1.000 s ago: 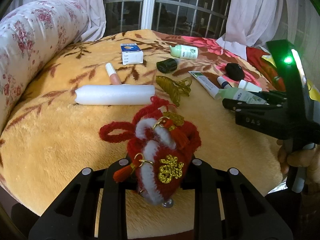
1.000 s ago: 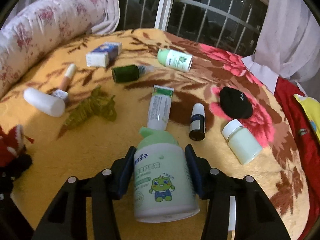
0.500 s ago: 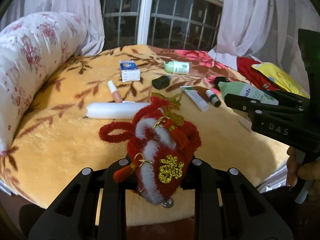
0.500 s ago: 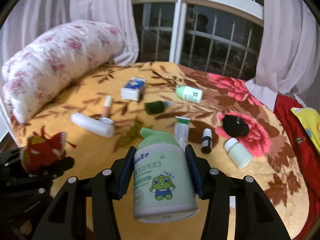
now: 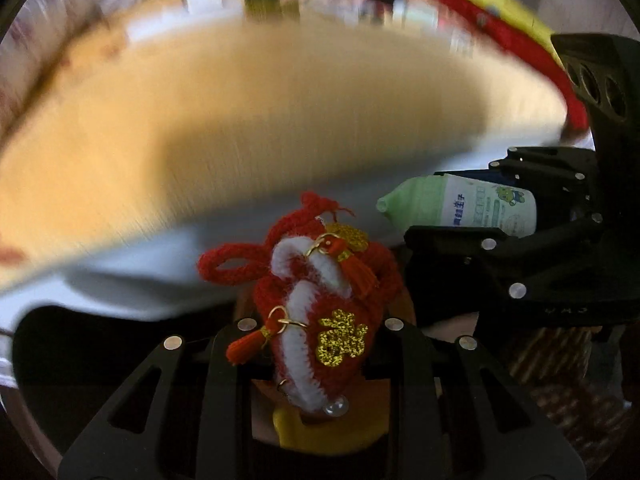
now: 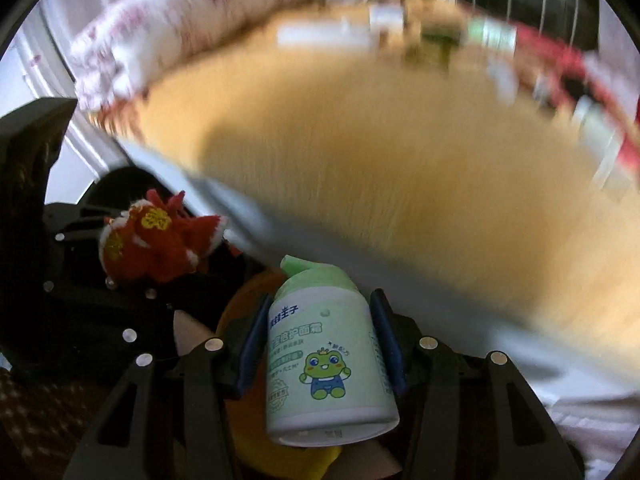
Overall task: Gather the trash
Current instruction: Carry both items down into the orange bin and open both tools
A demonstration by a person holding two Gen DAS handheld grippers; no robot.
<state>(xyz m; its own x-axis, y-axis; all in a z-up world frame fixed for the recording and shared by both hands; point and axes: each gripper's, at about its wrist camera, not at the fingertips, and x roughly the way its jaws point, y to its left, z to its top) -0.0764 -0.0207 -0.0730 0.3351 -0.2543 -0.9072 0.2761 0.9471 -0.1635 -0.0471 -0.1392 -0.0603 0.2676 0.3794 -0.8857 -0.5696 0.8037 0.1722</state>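
My left gripper (image 5: 316,332) is shut on a red and white knitted charm (image 5: 320,312) with gold tassels; the charm also shows in the right wrist view (image 6: 156,244). My right gripper (image 6: 320,352) is shut on a pale green bottle (image 6: 328,360) with a frog picture, also seen in the left wrist view (image 5: 472,208). Both are held low, off the front edge of the yellow blanket-covered bed (image 5: 260,120), above a dark space with something yellow and orange (image 6: 256,440) under the bottle.
The views are blurred by motion. Several small items (image 6: 440,36) lie at the far side of the bed. A floral pillow (image 6: 200,28) lies along the bed's left. Patterned flooring (image 5: 560,380) shows low on the right.
Both grippers have swung down and back from over the bed to below its front edge, still holding the charm and the bottle. The two grippers are now close together.
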